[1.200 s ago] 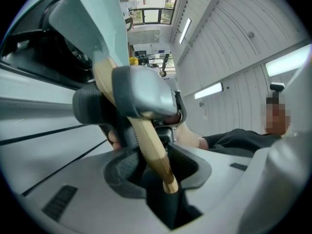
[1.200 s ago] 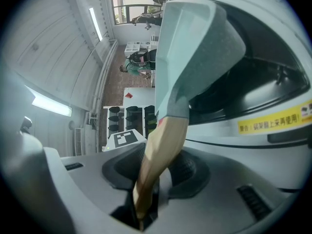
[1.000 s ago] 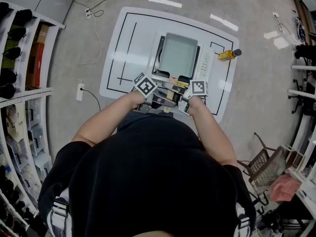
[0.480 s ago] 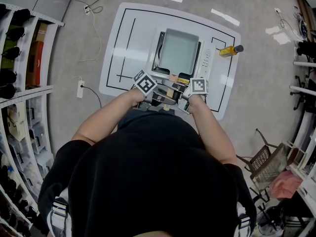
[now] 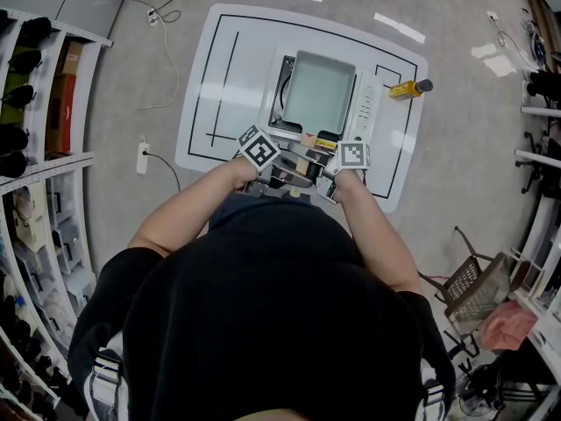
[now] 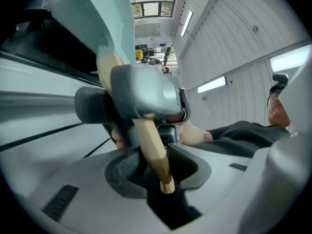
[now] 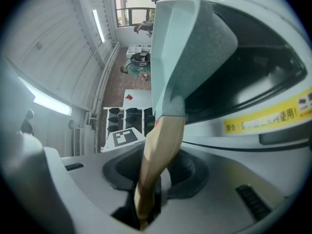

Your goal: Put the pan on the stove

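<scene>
The pan [image 5: 317,95] is square, with a pale green outer wall and a grey interior. In the head view it lies over the stove [image 5: 364,108], covering most of the top and leaving the control strip exposed on the right. Whether its base rests on the stove or is held just above it cannot be determined.

The stove stands near the middle of the white surface [image 5: 219,77], which is marked with black lines. A yellow bottle [image 5: 408,89] lies on its side on the same surface, to the right of the stove and apart from it.

The wooden handle [image 6: 153,150] of the pan points toward the person. Both tools grip it at the near edge of the stove, side by side.

- Left gripper [image 5: 279,172]: the fingers are pressed onto the handle close to its free end. The handle runs up and away from them to the pan wall [image 6: 105,18].
- Right gripper [image 5: 323,169]: the fingers pinch the same handle [image 7: 158,155], which rises straight from between them to the pan [image 7: 190,48]. The stove body [image 7: 263,121], carrying a yellow label, is directly to the right of the pan in this view
</scene>
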A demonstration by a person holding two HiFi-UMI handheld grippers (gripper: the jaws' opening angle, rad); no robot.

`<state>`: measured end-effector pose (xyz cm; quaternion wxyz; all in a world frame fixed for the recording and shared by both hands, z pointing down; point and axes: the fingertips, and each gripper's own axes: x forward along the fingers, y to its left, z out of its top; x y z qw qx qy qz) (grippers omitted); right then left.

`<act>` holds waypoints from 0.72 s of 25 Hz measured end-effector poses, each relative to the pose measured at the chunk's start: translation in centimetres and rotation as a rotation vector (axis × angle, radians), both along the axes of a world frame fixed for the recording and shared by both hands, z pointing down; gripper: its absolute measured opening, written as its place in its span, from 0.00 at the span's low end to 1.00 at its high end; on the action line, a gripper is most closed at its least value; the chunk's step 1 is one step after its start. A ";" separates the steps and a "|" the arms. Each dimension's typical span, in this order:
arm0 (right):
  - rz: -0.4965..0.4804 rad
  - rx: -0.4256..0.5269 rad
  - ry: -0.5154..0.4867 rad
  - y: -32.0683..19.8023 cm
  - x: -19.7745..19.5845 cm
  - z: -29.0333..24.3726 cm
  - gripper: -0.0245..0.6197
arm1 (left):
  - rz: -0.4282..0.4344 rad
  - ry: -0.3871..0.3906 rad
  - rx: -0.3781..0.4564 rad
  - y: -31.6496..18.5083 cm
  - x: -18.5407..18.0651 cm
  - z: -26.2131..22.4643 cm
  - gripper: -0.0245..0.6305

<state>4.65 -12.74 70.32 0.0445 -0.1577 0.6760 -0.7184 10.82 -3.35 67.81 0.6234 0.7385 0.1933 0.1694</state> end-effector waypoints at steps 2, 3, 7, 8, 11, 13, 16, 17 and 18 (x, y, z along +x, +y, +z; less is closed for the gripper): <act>-0.002 -0.008 0.002 0.1 0.0 0.1 0.24 | -0.002 0.003 -0.002 0.0 0.0 0.0 0.23; -0.003 -0.010 0.001 0.0 0.0 0.1 0.24 | -0.005 0.005 -0.003 0.0 0.0 0.0 0.23; -0.007 -0.005 -0.001 -0.1 -0.1 0.1 0.24 | -0.014 0.014 -0.004 -0.2 -0.1 0.0 0.23; -0.007 -0.006 0.001 -0.1 -0.1 0.1 0.23 | -0.016 0.015 -0.004 -0.2 -0.1 0.0 0.23; -0.011 -0.007 0.004 0.0 -0.2 0.0 0.23 | -0.021 0.019 -0.005 -0.1 -0.1 -0.2 0.23; -0.012 -0.007 0.007 0.1 -0.2 0.1 0.23 | -0.023 0.020 -0.006 0.0 -0.2 -0.2 0.23; -0.014 -0.008 0.008 0.1 -0.1 0.2 0.23 | -0.025 0.022 -0.003 -0.1 -0.2 -0.1 0.23; -0.015 -0.007 0.008 0.1 -0.1 0.2 0.23 | -0.026 0.023 -0.001 0.0 -0.1 -0.1 0.23; -0.016 -0.006 0.008 0.1 -0.1 0.2 0.23 | -0.026 0.024 0.000 0.0 -0.1 -0.1 0.23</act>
